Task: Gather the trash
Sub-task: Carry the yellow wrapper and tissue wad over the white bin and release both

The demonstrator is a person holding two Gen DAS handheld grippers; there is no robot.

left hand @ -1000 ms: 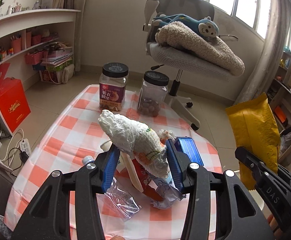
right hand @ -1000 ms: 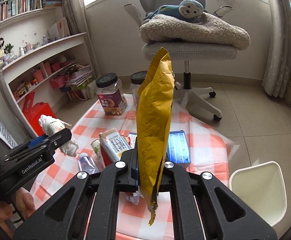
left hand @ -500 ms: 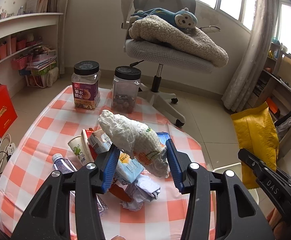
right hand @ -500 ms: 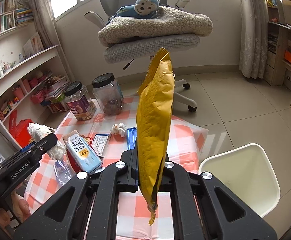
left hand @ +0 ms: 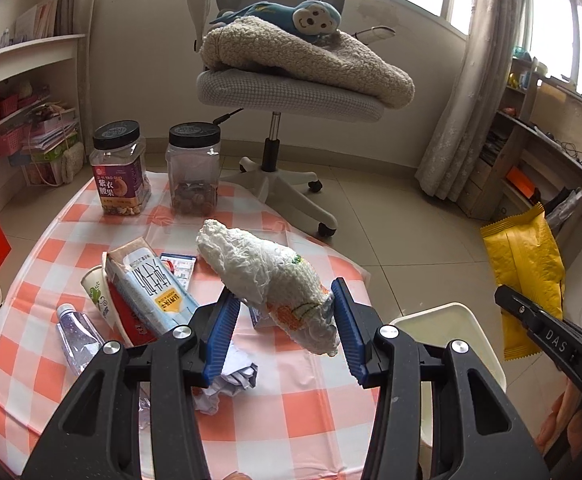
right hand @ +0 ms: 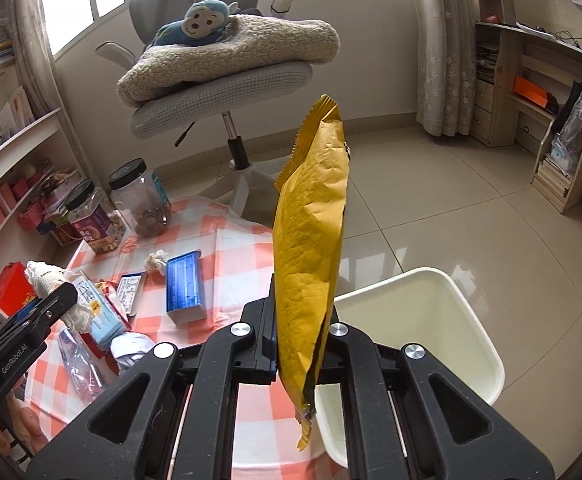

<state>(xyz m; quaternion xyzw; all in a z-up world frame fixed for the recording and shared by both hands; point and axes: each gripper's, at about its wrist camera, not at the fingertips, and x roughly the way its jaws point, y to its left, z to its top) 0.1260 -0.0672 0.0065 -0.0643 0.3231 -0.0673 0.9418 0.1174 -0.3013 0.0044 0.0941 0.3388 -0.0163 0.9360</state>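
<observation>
My left gripper (left hand: 283,328) is shut on a crumpled white wad of wrapping (left hand: 267,276) with orange and green print, held above the checked table (left hand: 275,408). My right gripper (right hand: 299,340) is shut on a flat yellow snack bag (right hand: 311,240) that stands upright between its jaws. The same yellow bag (left hand: 527,276) shows at the right of the left wrist view. A white bin (right hand: 423,320) stands on the floor beside the table's right edge, just below and right of the yellow bag. The white bin (left hand: 451,328) is partly hidden by my left gripper's arm.
On the table lie a blue carton (left hand: 151,284), a paper cup (left hand: 97,292), a plastic bottle (left hand: 77,336), crumpled paper (left hand: 231,384), a blue box (right hand: 185,284) and two jars (left hand: 121,168). An office chair (left hand: 287,92) with a blanket and plush monkey stands behind. Shelves line both sides.
Both grippers have swung to the right with their loads. The white bin has come into view and now sits close under the yellow bag and beside the white wad.
</observation>
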